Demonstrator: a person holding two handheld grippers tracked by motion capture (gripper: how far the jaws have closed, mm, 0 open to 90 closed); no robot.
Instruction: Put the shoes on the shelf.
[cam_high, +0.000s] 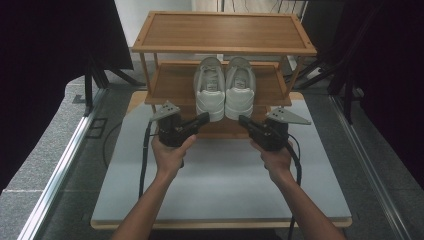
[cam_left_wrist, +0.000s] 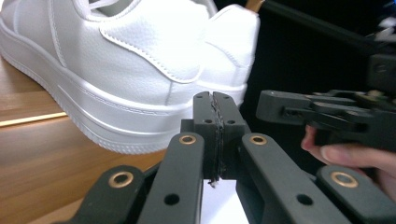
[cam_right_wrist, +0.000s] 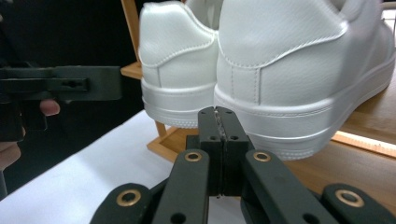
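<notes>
Both my forearms come up from the bottom of the high view, and my left tongs (cam_high: 206, 118) and right tongs (cam_high: 242, 120) sit at mid-frame with their jaws pressed flat together on nothing, each tip just short of a heel. Above them, at upper centre, the pair of white sneakers (cam_high: 224, 89) stands side by side on the lower shelf of the wooden rack (cam_high: 165, 84), heels toward me and overhanging its front edge. I judge them light, with smooth, rather slippery leather-like uppers over firm rubber soles, so I would reopen and pinch each stiff heel counter or collar rim, not the soft sides.
</notes>
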